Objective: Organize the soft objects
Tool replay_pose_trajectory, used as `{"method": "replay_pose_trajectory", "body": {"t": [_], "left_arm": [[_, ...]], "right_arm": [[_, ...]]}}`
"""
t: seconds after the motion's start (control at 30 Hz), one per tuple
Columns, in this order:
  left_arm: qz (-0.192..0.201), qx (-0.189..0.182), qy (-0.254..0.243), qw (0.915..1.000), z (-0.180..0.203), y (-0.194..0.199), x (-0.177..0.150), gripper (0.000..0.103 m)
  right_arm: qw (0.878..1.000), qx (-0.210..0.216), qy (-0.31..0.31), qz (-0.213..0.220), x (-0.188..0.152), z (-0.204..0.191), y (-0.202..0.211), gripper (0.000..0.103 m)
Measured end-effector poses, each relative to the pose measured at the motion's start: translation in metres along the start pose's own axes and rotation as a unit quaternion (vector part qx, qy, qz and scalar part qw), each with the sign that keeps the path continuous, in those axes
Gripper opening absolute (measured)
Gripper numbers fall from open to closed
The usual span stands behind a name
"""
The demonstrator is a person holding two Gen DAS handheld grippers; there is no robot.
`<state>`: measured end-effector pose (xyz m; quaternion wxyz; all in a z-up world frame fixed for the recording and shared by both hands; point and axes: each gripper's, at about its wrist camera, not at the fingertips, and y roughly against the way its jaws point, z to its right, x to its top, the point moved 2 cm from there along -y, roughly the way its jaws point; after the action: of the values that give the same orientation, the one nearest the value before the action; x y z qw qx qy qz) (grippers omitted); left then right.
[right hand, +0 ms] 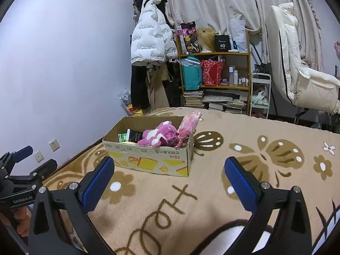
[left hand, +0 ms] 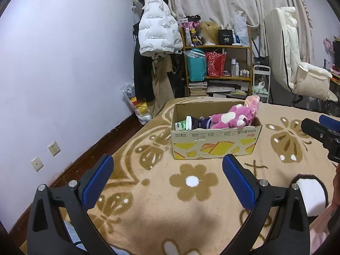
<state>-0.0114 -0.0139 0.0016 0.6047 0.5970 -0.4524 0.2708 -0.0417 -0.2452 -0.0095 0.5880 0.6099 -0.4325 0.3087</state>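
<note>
My view: patterned blanket (right hand: 244,127) bearing an open cardboard box (right hand: 148,161); inside, a pink plush toy (right hand: 158,137), a pink wrapped item (right hand: 188,127), small packets (left hand: 187,123). My left gripper (left hand: 167,176) and right gripper (right hand: 170,176) gape wide, empty

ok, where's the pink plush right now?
The pink plush lies inside the cardboard box on the blanket, toward the box's right end, centre of both views, beside a pink wrapped item; neither gripper touches it.

Left gripper (left hand: 167,182) and right gripper (right hand: 169,186), jaws wide apart, empty, side by side.
</note>
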Motion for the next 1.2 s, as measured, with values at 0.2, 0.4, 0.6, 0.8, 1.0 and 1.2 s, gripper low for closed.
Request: {"method": "replay_pose_trajectory", "body": {"t": [0.2,0.4,0.6,0.8,1.0,1.2], "left_arm": [[-0.005,-0.002,-0.004,1.0,0.0024,-0.0028,-0.0012,0.101],[-0.003,0.003,-0.005,1.0,0.0047,-0.0014,-0.0022,0.101],[-0.002,0.004,-0.007,1.0,0.0042,-0.0014,-0.0029,0.101],[-0.003,0.002,-0.01,0.9999,0.0038,-0.0019,-0.0028,0.101],[-0.002,0.001,-0.012,0.9999,0.005,-0.001,-0.0026,0.101],[-0.003,-0.001,-0.014,0.9999,0.0061,-0.0009,-0.0026,0.101]], "right_arm": [[1.0,-0.003,0.001,-0.001,-0.0009,0.0003,0.0009,0.103],[1.0,-0.001,0.0,-0.001,-0.001,-0.0006,0.0011,0.103],[1.0,-0.004,-0.002,-0.003,-0.0023,-0.0024,0.0,0.103],[1.0,-0.005,-0.002,-0.004,-0.0031,-0.0025,-0.0007,0.103],[1.0,-0.009,-0.004,0.001,-0.0028,-0.0003,-0.0002,0.103],[1.0,-0.009,-0.002,-0.002,-0.0037,0.0003,0.0,0.103]]}}
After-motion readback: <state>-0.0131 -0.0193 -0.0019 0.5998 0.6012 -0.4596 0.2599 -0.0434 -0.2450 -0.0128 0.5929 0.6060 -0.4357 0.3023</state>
